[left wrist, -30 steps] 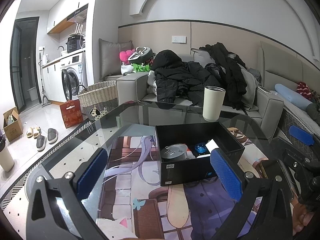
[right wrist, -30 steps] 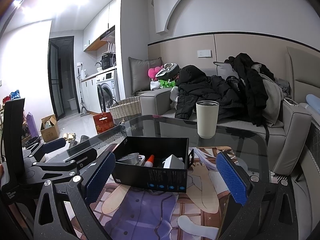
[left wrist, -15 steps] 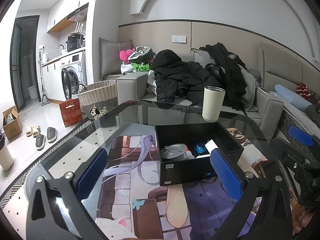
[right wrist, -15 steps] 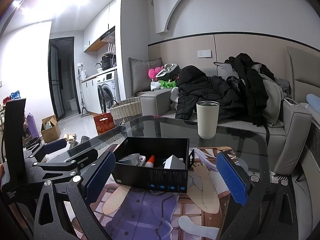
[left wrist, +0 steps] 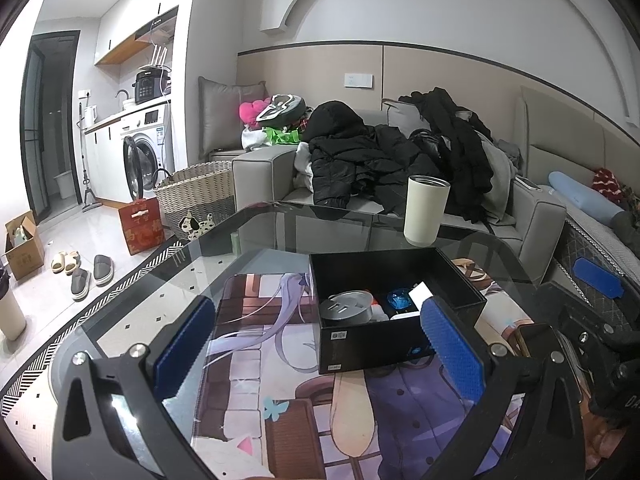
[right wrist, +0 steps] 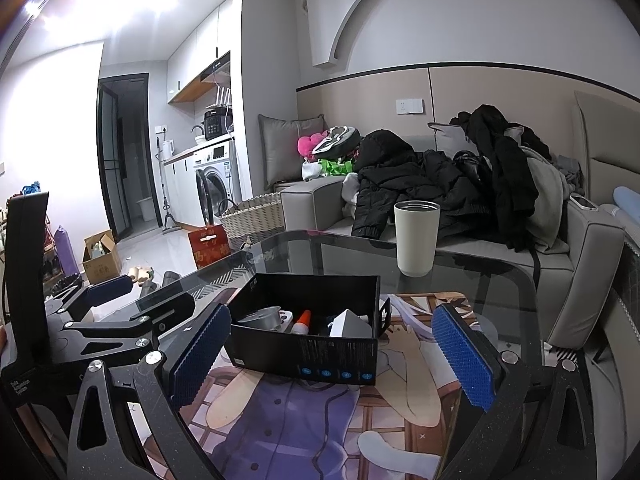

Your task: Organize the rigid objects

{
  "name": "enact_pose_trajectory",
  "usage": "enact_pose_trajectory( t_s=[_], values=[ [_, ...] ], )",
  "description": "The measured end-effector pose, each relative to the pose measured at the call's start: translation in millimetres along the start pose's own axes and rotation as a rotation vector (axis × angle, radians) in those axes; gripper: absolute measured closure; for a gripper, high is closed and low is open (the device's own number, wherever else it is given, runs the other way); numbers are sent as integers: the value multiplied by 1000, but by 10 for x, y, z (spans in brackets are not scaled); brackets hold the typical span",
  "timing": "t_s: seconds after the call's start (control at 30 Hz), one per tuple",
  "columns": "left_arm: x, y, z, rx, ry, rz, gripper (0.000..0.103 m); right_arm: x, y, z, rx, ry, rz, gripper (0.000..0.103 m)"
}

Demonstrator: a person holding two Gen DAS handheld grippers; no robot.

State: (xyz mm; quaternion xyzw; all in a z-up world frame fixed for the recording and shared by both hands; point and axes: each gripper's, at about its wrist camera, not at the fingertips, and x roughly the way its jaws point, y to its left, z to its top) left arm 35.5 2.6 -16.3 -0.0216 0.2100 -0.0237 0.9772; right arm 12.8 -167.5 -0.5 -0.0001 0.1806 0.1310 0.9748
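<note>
A black box with no lid stands on a printed mat that lies on a glass table. Inside the box, at its left end, there is a round metal tin; next to it there is a small bottle with an orange tip, then a blue object that is too small to recognise, and a white block towards the right end. All these things lie below the rim of the box. Behind the box, on the bare glass and well apart from it, a cream cup with a metal rim stands upright. The left gripper hovers above the mat on the near side of the box; its two blue pads are spread wide and nothing is between them, and the right pad appears in front of the near right corner of the box, though I cannot tell if it touches it. The right gripper is also wide open and has hold of nothing; it is in front of the box, which shows between its two fingers. In the right wrist view the left gripper shows at the left edge, just beside the box. Beyond the table there is a grey sofa with black jackets piled on it, a woven basket on the floor beside it, and a washing machine farther back.
</note>
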Motion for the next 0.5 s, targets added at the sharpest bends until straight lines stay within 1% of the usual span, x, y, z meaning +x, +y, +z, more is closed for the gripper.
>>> enact_pose_trajectory(
  t_s=[0.27, 0.5],
  values=[
    [2, 12, 18, 0, 3, 0, 0, -3, 12, -2, -2, 4, 0, 1],
    [2, 39, 31, -12, 9, 18, 0, -8, 15, -6, -4, 8, 2, 1]
  ],
)
